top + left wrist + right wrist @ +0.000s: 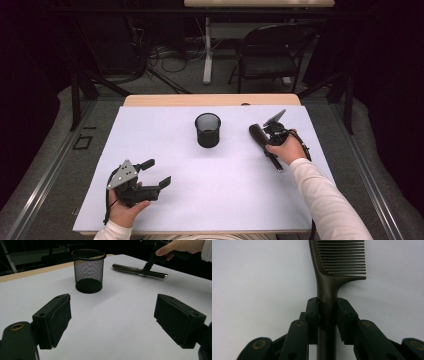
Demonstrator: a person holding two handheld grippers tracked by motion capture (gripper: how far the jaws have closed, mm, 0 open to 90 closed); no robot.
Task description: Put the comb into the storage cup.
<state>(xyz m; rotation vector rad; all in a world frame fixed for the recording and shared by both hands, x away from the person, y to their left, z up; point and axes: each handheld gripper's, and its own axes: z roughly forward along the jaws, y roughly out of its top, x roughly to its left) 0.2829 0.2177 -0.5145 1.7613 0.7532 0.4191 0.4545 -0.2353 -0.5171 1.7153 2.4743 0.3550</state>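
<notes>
Right gripper view: we are pinching the comb (327, 287) handle between our right gripper (327, 315) jaws, while our left gripper (112, 320) jaws are standing spread above the surface (120, 315).

In the right gripper view, the right gripper (327, 315) has its two black jaws closed around the handle of a dark comb (329, 287), one pad pressed against each side of the handle a little below the toothed head. The handle runs straight up the middle of the view from the bottom edge, and the comb's teeth stick out to the right at the top. Beneath and around comb and gripper lies a plain white table surface (257, 280).
</notes>
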